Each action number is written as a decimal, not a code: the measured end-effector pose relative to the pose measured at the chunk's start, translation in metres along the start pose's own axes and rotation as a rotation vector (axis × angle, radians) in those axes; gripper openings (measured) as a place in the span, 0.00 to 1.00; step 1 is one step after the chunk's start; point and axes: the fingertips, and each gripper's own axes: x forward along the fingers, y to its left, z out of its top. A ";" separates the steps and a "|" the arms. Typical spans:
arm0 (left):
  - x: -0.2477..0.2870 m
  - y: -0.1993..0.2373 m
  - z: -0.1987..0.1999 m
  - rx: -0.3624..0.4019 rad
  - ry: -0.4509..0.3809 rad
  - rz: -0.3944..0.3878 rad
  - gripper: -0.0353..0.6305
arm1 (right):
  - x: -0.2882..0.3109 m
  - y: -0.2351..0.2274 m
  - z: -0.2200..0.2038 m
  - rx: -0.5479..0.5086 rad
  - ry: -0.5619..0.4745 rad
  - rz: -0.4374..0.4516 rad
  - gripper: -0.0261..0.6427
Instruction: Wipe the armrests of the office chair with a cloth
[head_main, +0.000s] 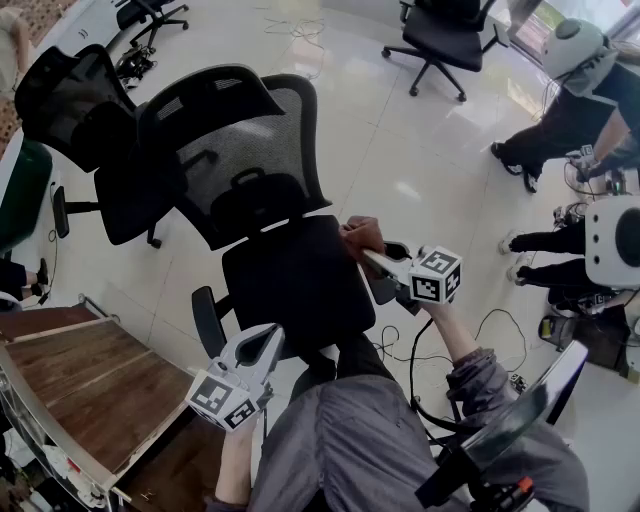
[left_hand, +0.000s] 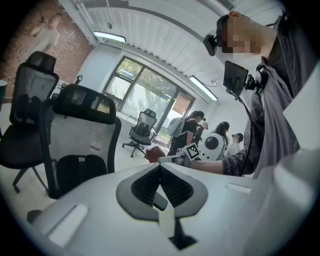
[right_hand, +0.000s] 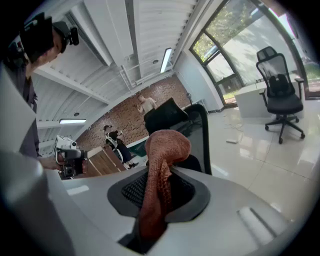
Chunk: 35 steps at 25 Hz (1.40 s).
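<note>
A black mesh office chair (head_main: 262, 190) stands in front of me, its seat (head_main: 296, 282) just below the backrest. Its left armrest (head_main: 208, 320) shows beside the seat. My right gripper (head_main: 368, 256) is shut on a reddish-brown cloth (head_main: 361, 233) at the seat's right edge, above the right armrest (head_main: 396, 250). In the right gripper view the cloth (right_hand: 161, 165) bulges up out of the shut jaws. My left gripper (head_main: 268, 340) hovers over the seat's front left corner; its jaws (left_hand: 160, 175) are shut with nothing in them, well apart from the left armrest.
A second black chair (head_main: 78, 110) stands left of the first, and a third (head_main: 445, 30) stands far off. A wooden desk (head_main: 80, 375) fills the lower left. People (head_main: 575, 95) stand at the right, with cables (head_main: 500, 325) on the glossy floor.
</note>
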 end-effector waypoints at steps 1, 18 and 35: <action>0.016 0.007 -0.002 0.000 0.005 0.007 0.08 | 0.004 -0.023 -0.001 -0.007 0.019 -0.012 0.15; 0.128 0.053 -0.043 -0.099 0.109 0.068 0.07 | 0.087 -0.180 -0.077 -0.157 0.386 0.020 0.15; 0.119 0.009 -0.073 -0.077 0.124 0.007 0.07 | 0.004 -0.117 -0.182 -0.096 0.496 0.034 0.15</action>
